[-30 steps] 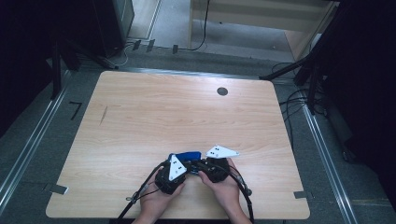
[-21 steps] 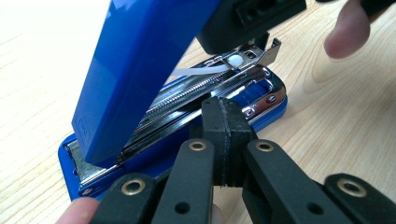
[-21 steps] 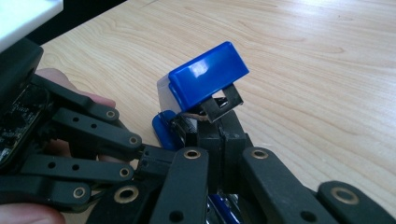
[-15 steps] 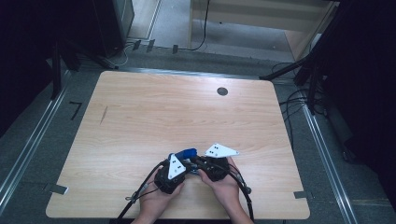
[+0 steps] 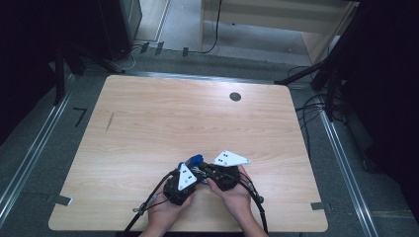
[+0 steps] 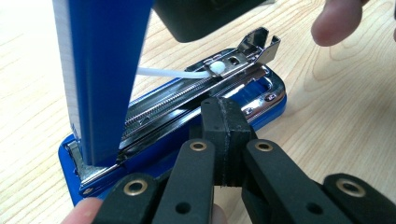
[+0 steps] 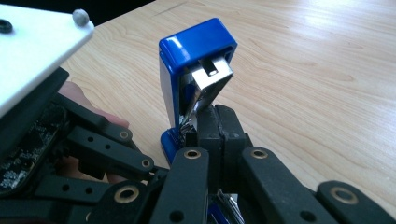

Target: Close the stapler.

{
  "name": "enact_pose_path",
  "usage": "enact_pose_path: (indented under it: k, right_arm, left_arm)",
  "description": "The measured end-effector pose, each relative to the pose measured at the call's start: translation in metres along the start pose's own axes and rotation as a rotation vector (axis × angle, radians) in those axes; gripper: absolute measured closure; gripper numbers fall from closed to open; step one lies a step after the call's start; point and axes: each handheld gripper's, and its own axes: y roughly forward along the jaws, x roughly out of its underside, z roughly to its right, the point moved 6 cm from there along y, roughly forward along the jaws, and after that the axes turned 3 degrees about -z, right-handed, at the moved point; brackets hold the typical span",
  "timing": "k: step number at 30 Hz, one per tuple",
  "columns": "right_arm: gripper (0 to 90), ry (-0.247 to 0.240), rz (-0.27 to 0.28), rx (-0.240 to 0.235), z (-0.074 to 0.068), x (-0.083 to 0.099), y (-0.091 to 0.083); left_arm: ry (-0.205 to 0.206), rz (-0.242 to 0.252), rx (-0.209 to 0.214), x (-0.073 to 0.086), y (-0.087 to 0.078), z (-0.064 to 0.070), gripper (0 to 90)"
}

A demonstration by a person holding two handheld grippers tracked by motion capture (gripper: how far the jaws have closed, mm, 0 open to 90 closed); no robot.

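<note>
Blue stapler [image 6: 187,126] near the front edge of a wooden table [image 5: 197,123], hinged wide open: base flat, its long axis running away from the left gripper [image 6: 229,140], blue lid [image 7: 196,70] standing nearly upright. Left gripper jaws pressed together against the base's chrome staple rail. Right gripper [image 7: 217,135] jaws likewise closed at the stapler's hinge end; whether either actually pinches metal is hard to tell. Stapler mostly hidden from above by hands and grippers.

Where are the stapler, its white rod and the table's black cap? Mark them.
stapler [image 7: 196,51]: right gripper view, raised blue lid.
white rod [image 6: 170,73]: left gripper view, mid-length.
black cap [image 5: 235,97]: high view, its centre.
</note>
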Motion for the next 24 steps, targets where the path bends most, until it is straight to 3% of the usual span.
enact_pose_path:
  k: [15,24]
  right_arm:
    - [90.0,-0.026,0.021,-0.027,-0.004,-0.006,0.005]
    - [90.0,-0.043,0.006,-0.04,-0.006,-0.012,0.011]
  left_arm:
    - [-0.001,-0.002,0.003,0.0,0.0,0.0,90.0]
    - [0.001,-0.003,-0.004,0.0,0.0,0.0,90.0]
